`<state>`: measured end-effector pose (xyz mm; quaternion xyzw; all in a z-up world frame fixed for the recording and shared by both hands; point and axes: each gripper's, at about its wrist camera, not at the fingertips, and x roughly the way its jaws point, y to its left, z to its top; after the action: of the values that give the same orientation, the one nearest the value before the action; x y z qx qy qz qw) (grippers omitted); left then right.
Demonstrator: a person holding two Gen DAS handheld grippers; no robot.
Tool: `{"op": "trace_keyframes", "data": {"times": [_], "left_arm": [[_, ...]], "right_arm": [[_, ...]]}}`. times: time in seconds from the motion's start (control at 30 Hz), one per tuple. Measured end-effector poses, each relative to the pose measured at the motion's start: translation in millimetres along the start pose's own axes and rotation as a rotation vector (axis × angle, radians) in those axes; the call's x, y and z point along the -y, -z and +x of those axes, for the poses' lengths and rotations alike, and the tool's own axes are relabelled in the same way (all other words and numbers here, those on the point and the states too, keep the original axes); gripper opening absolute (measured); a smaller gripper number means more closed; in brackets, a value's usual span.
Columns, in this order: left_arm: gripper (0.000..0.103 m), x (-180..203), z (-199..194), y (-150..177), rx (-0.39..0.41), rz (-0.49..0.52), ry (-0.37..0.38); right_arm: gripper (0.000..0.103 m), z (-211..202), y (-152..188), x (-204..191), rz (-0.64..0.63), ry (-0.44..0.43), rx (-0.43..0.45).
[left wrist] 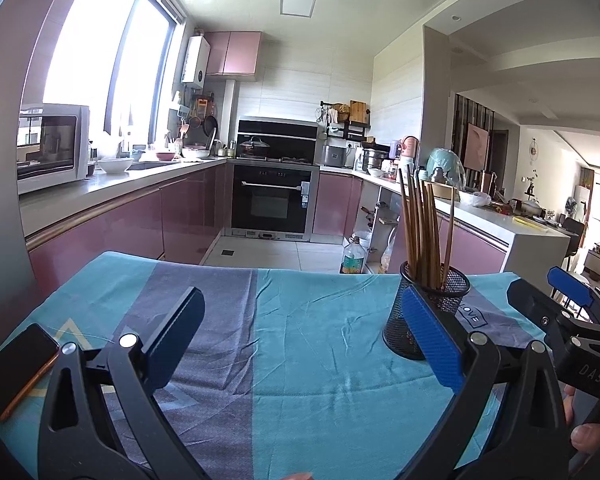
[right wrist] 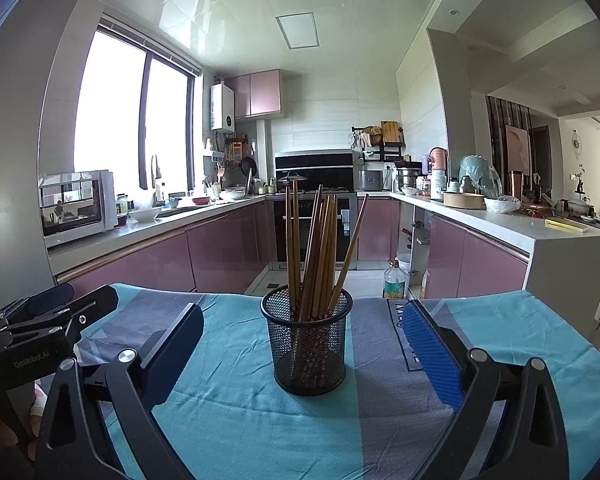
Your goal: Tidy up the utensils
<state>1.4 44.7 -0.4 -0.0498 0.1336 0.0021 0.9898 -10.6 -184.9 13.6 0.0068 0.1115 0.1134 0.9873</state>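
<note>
Two views show the same scene. From the left wrist, the left hand-held gripper (left wrist: 300, 344) hangs released, its two black-and-blue fingers spread wide over the counter (left wrist: 320, 360), which is draped in a teal and grey-purple striped cloth. The black wire-mesh cup (left wrist: 426, 312) stands upright just behind the gripper's right-side finger, holding a bundle of brown wooden chopsticks (left wrist: 422, 228) that lean at slightly different angles. A dark smartphone with an orange edge (left wrist: 18, 370) lies flat on the cloth at the far left. The right hand-held gripper (left wrist: 540, 296) enters at the right edge, also spread apart.

From the right wrist, the right hand-held gripper's fingers stand wide and empty, with the mesh cup centred between and beyond them, not touching either. The left gripper shows at the left edge.
</note>
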Motion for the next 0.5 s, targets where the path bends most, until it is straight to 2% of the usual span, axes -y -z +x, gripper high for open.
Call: {"op": "trace_keyframes", "data": {"times": [0.5], "left_arm": [[0.097, 2.6, -0.6, 0.1, 0.005, 0.004, 0.001]], "right_arm": [[0.096, -2.3, -1.2, 2.3, 0.0, 0.004, 0.011]]}}
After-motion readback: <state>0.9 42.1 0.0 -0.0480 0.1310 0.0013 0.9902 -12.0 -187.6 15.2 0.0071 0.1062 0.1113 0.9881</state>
